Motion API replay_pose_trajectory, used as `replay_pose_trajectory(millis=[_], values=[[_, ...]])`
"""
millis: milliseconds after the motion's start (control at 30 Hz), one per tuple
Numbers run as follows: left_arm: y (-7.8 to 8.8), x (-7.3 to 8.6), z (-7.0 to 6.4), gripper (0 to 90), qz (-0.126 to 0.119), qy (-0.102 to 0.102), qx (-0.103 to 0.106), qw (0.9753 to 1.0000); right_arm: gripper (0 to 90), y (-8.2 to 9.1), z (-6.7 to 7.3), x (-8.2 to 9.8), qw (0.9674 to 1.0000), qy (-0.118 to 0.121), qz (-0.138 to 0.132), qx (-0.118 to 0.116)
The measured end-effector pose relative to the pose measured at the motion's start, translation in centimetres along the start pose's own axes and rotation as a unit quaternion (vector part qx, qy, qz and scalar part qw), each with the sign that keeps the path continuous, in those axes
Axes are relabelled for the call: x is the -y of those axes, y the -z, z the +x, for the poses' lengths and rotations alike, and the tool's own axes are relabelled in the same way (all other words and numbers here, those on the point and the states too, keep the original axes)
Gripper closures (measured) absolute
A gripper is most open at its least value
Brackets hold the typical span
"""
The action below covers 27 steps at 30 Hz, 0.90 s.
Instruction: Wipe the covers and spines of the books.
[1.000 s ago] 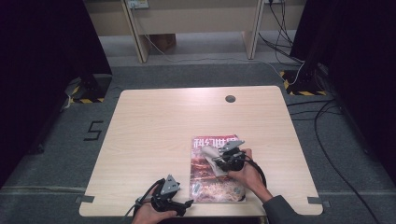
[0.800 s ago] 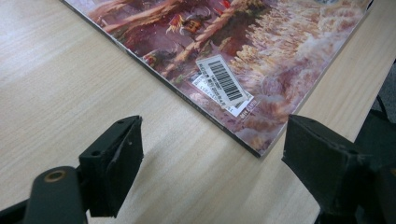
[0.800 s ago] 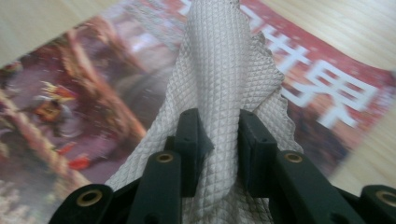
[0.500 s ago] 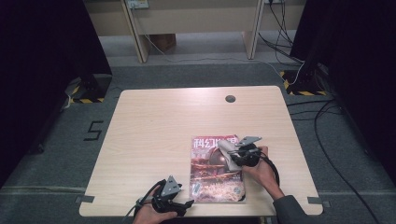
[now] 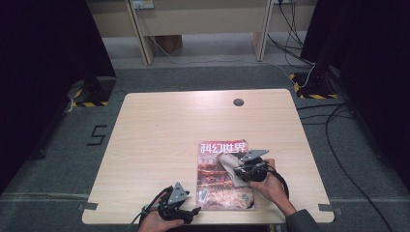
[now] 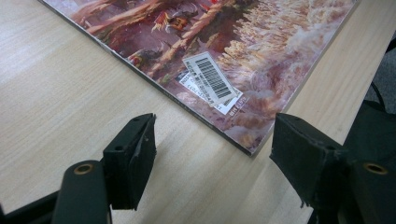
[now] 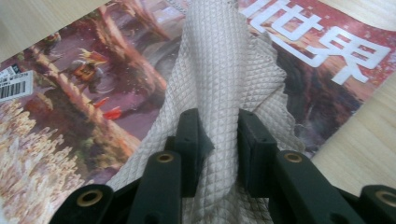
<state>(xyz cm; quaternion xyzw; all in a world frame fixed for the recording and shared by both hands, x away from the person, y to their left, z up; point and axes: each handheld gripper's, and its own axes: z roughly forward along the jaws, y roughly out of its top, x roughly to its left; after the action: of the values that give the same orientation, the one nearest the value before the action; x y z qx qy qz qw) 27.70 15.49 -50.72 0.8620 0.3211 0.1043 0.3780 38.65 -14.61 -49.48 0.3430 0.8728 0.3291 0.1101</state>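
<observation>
**Wiping a magazine cover with a cloth: stroke in progress**

Grey carpet surrounded the pale wooden bench [image 5: 159, 140], which stood between dark curtains, with desk legs and trailing cables on the floor behind it. A round cable port [image 5: 238, 102] sat near the far edge of the bench. Black-and-yellow floor markers lay at both far corners.

A magazine [image 5: 218, 186] lay flat on the near right part of the bench, title end pointing away from the person. A barcode label [image 6: 211, 80] sat near its near left corner.

The right claw [image 5: 235, 170] was closed on a quilted beige cloth [image 7: 224, 65]. The right gripper view showed the fabric pinched between the two pads, with its free part draped over the cover below the white title characters. The cloth rested on the upper right part of the magazine.

The left claw [image 6: 212, 158] stood open just off the near left corner of the magazine. Its jaws had just been closing slightly, with nothing gripped; the corner lay ahead of the gap, apart from both pads.

Judged step: wiping the cover, mid-stroke. The next move probably called for dragging the cloth across the remaining cover under light downward pressure. The left claw would likely need to steady the near corner so that the magazine did not slide.
</observation>
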Motion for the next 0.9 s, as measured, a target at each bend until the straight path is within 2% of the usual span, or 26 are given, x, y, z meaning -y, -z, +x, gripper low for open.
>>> replay_pose_trajectory(millis=[167, 233, 267, 400, 600, 900], values=[[-0.1, 0.0, 0.0, 29.4, 0.001, -0.002, 0.0, 1.0, 72.4, 0.4, -1.5, 0.3, 0.9993, -0.01, -0.002, 0.037], [-0.1, 0.0, -0.1, 29.4, 0.002, -0.004, 0.0, 1.0, 72.4, 0.6, -1.9, 0.5, 0.9989, -0.019, -0.004, 0.042], [-0.1, -0.1, -0.1, 29.4, 0.001, -0.003, -0.001, 1.0, 72.4, 0.6, -2.0, 0.5, 0.9989, -0.024, -0.004, 0.04], [-0.3, 0.0, -0.1, 31.4, 0.004, -0.008, -0.009, 0.9999, 72.8, 0.6, -1.6, 0.4, 0.9987, -0.009, 0.001, 0.05], [-0.8, -0.3, -0.3, 36.5, 0.008, -0.022, 0.002, 0.9997, 72.6, 0.4, -1.9, 0.3, 0.9986, -0.007, -0.003, 0.052], [-1.4, -0.9, 0.0, 40.1, 0.005, -0.014, -0.005, 0.9999, 72.8, 0.1, -2.8, -0.1, 0.998, -0.02, -0.005, 0.06]])
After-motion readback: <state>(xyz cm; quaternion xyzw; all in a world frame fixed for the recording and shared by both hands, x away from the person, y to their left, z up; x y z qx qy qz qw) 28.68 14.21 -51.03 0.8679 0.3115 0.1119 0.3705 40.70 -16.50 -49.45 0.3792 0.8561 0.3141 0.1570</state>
